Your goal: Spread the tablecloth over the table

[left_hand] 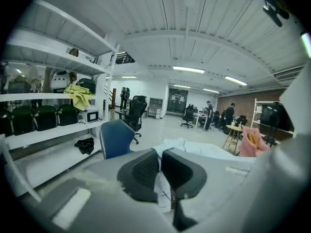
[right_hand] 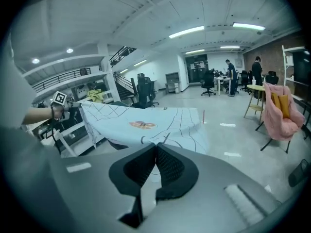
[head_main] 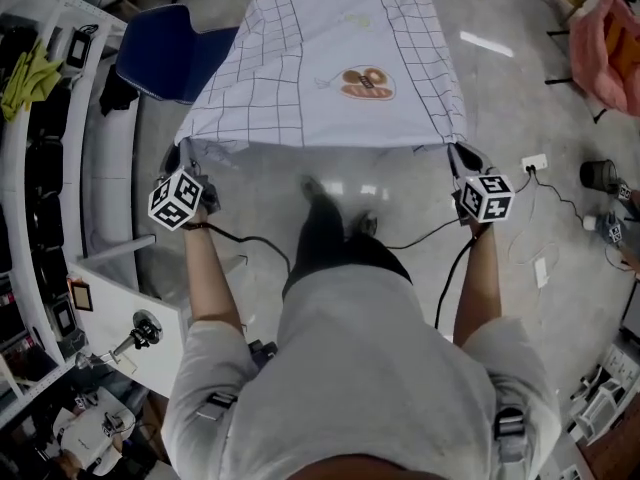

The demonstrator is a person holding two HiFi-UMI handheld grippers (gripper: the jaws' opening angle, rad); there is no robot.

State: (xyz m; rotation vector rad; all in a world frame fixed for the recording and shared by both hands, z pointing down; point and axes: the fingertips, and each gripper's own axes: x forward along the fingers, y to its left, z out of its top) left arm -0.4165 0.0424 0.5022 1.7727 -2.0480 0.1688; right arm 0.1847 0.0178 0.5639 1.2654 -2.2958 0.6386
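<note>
A white tablecloth (head_main: 330,63) with a dark grid and an orange print lies stretched over the table ahead of me. Its near edge hangs in the air between my two grippers. My left gripper (head_main: 185,173) is shut on the near left corner, and the cloth (left_hand: 163,191) runs down between its dark pads (left_hand: 141,171). My right gripper (head_main: 462,168) is shut on the near right corner. In the right gripper view the cloth (right_hand: 150,123) spreads away to the left from the closed pads (right_hand: 170,166).
A blue chair (head_main: 165,48) stands at the table's left. White shelving (head_main: 40,168) with a yellow rag runs along the left. Cables and a wall plug (head_main: 535,163) lie on the floor at right. A pink-draped chair (head_main: 605,43) stands far right.
</note>
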